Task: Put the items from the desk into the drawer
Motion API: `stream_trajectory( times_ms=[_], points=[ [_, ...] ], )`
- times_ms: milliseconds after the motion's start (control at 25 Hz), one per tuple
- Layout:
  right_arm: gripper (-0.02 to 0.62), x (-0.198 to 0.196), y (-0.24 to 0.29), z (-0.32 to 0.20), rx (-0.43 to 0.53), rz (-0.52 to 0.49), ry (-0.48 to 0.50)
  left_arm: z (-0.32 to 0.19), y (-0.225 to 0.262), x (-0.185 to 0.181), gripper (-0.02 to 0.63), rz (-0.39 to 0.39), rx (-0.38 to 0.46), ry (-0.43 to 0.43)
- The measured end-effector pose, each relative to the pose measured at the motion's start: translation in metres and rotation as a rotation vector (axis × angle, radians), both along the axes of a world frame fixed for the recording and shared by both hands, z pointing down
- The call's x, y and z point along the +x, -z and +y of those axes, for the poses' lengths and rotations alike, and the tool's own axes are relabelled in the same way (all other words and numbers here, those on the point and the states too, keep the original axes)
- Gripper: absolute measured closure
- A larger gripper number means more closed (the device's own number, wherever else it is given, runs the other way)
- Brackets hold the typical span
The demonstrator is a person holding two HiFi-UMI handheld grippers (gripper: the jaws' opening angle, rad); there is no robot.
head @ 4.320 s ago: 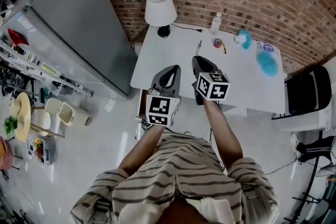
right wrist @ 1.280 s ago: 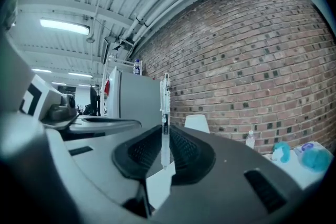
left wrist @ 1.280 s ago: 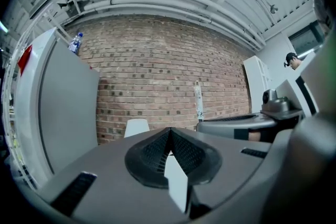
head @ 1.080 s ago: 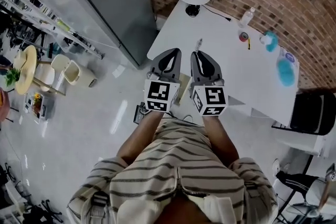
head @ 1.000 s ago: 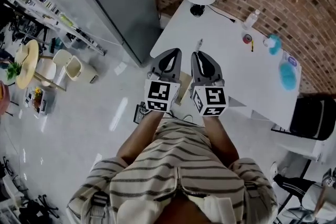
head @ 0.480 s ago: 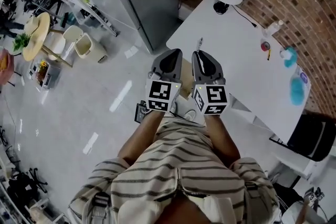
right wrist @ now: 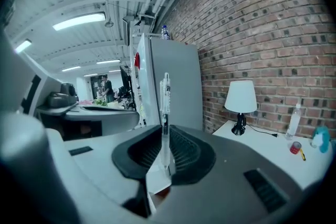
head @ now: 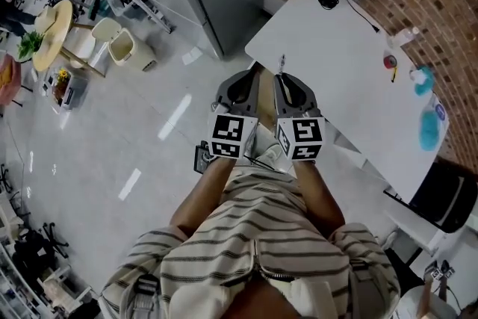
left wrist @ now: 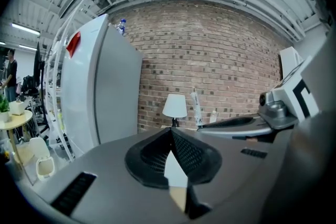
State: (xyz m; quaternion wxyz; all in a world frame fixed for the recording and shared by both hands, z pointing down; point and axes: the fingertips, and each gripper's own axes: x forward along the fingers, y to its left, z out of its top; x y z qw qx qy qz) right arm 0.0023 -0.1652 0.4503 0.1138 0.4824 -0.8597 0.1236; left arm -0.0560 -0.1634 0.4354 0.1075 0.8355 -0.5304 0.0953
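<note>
Just changed: a few seconds back the slim clear plastic pen (right wrist: 166,102) lay on the white desk surface (head: 336,63). Now it's lifted off, and both grippers have dropped to the near corner.
Right gripper (right wrist: 165,134): jaws nearly closed, pinching the pen, which stands upright.
Left gripper (left wrist: 171,134): jaws together, nothing in them.
Meaning: I'd say item one is headed for the drawer. The small red tape roll (head: 389,61), clear bottle (head: 407,33) and fuzzy blue thing (head: 429,127) still sit on the surface.
Drawer: can't spot it for sure, so no idea what's inside.
</note>
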Motion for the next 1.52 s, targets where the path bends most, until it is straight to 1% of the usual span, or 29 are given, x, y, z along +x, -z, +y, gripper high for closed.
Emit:
stream_trajectory(
  times_ms=[320, 600, 720, 880, 1160, 1400, 1520],
  points=[
    [0.543, -0.008, -0.038, 0.004, -0.096, 0.008, 0.003, 0.002, -0.034, -0.007, 0.601, 0.004, -0.078, 0.007],
    [0.543, -0.013, -0.096, 0.000, -0.200, 0.043, -0.009, -0.001, -0.064, -0.016, 0.601, 0.005, -0.135, 0.016],
    [0.543, -0.013, -0.117, -0.003, -0.244, 0.038, -0.029, -0.002, -0.075, -0.019, 0.601, 0.001, -0.157, 0.014],
    [0.543, -0.012, -0.146, -0.010, -0.331, -0.022, -0.070, -0.007, -0.089, -0.016, 0.601, -0.003, -0.178, 0.000],
    [0.543, -0.011, -0.199, -0.004, -0.513, -0.172, -0.169, -0.005, -0.117, -0.011, 0.601, -0.011, -0.222, -0.034],
    [0.543, -0.013, -0.232, -0.007, -0.622, -0.267, -0.226, -0.002, -0.134, -0.008, 0.601, -0.016, -0.251, -0.044],
    [0.543, -0.012, -0.247, -0.012, -0.654, -0.275, -0.251, -0.003, -0.140, -0.006, 0.601, -0.018, -0.258, -0.046]
  ],
)
